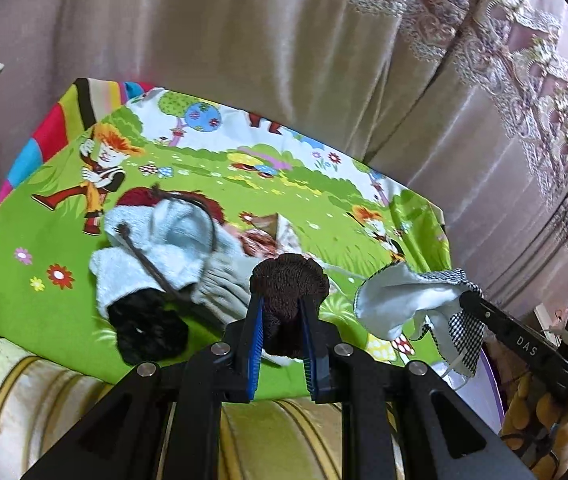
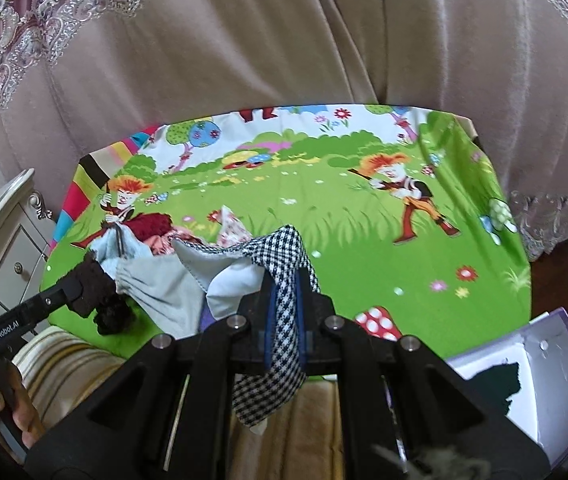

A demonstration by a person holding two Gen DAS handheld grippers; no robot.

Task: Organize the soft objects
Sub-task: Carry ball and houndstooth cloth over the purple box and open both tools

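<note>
Only the right wrist view shows the white box (image 2: 540, 364) right of the right claw (image 2: 286, 300), clamped on checked cloth (image 2: 284, 344); left claw (image 1: 281, 312) grips a brown sock (image 1: 288, 280).

The right half of the cartoon-printed sheet (image 2: 364, 248) on the bench lies bare, leaving open room there. A pile of cloths (image 1: 171, 256) crowds its left near part. A curtain (image 2: 243, 60) closes the far side, a white cabinet (image 2: 7, 236) blocks the left, and a white box (image 2: 556, 364) stands at the near right corner.
</note>
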